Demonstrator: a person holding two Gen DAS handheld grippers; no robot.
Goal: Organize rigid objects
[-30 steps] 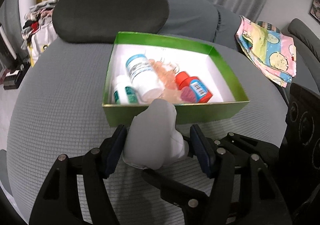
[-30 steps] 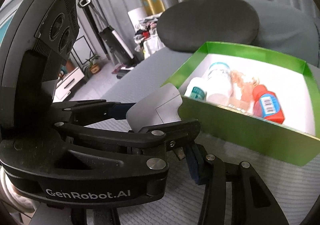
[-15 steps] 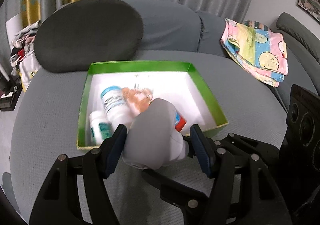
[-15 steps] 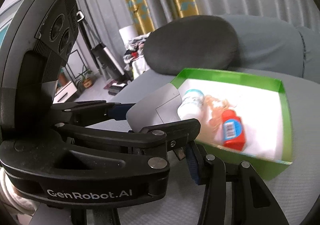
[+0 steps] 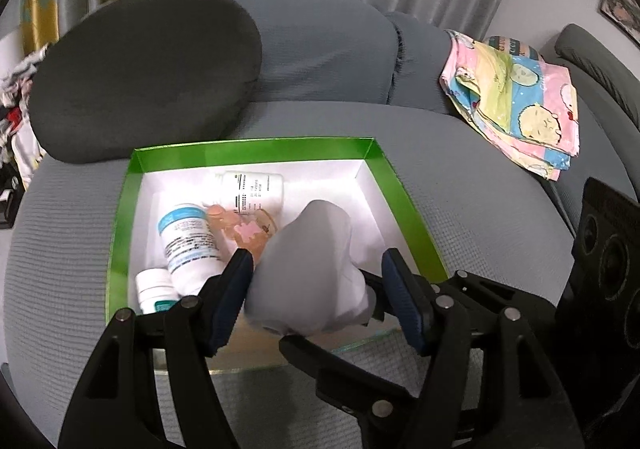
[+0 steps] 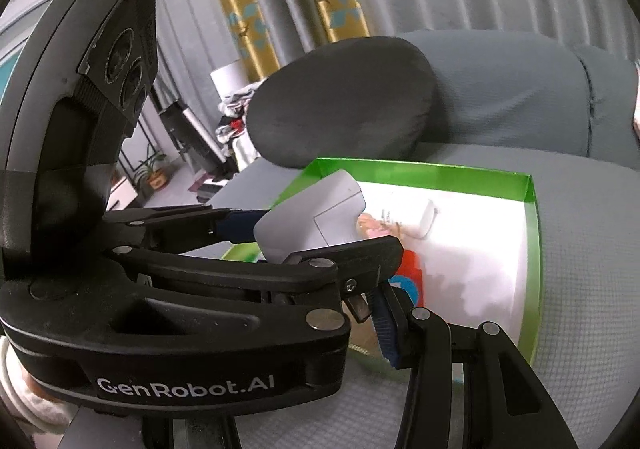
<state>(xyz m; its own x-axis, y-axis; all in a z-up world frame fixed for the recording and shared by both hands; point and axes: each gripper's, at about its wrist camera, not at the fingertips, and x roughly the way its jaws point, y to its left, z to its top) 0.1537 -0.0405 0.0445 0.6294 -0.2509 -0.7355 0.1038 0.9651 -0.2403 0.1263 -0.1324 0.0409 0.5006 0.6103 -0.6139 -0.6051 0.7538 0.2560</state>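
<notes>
smooth pale grey plastic object [image 5: 306, 265]: over green-walled white-floored cardboard box [image 5: 256, 155] | left tongs [image 5: 316, 281] opening, left pad touching it, right pad apart | right tongs [image 6: 384, 313] partly spread, nothing seen pinched | box holds white bottles [image 5: 188, 241], on grey sofa

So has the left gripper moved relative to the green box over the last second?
Yes. The left gripper, with the grey object between its opening jaws, has advanced from the near wall of the green box to above its interior.
</notes>
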